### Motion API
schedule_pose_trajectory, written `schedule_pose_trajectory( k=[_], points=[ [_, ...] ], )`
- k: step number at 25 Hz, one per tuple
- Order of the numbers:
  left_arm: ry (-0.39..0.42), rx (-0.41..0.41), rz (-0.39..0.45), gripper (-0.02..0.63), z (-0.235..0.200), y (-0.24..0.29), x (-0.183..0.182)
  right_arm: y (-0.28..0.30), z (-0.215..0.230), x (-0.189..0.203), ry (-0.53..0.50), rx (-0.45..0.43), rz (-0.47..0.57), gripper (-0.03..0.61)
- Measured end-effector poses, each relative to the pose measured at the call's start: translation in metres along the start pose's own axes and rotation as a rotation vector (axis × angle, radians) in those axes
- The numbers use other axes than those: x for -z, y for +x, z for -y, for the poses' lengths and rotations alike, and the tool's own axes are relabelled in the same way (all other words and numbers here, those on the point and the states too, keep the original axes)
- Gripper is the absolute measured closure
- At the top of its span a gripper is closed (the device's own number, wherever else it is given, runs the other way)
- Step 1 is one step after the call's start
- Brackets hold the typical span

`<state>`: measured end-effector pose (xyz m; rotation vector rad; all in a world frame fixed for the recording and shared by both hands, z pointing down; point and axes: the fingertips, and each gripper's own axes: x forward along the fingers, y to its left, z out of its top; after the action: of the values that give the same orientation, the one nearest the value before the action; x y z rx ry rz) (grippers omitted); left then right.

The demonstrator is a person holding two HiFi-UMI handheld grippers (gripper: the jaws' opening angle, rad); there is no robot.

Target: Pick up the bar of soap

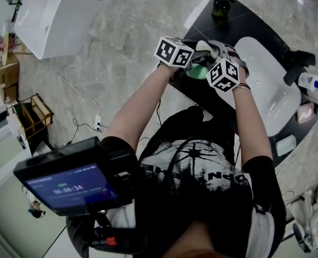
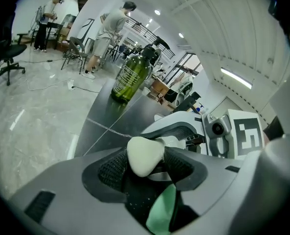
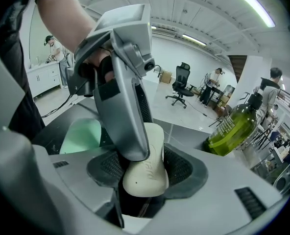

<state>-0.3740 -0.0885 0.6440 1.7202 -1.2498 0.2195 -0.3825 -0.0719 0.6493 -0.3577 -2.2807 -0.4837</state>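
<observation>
My right gripper [image 3: 144,173] clamps the bar of soap [image 3: 146,180] across its width; the left gripper [image 2: 146,164] sits loose around its end. I'd draw the left straight back.

The person wears a black T-shirt [image 1: 196,179] with a white drawing and white letters on the front. It has short black sleeves [image 1: 262,171]. A thin band [image 1: 244,86] goes round the right wrist. The left gripper [image 2: 146,168] and the right gripper [image 3: 144,173] each have a smooth grey shell, black bumpy pads [image 2: 110,169] and a white cube [image 1: 174,51] with black square marks.
</observation>
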Motion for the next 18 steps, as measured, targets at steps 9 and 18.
schedule_pose_trajectory(
  k=[9, 18],
  points=[
    [0.041, -0.061, 0.024, 0.341, -0.008, -0.003, -0.003, 0.000, 0.003, 0.003, 0.036, 0.008, -0.010, 0.348],
    [0.078, -0.108, 0.054, 0.334, -0.011, -0.017, -0.009, -0.006, 0.006, -0.002, 0.031, 0.034, -0.003, 0.348]
  ],
)
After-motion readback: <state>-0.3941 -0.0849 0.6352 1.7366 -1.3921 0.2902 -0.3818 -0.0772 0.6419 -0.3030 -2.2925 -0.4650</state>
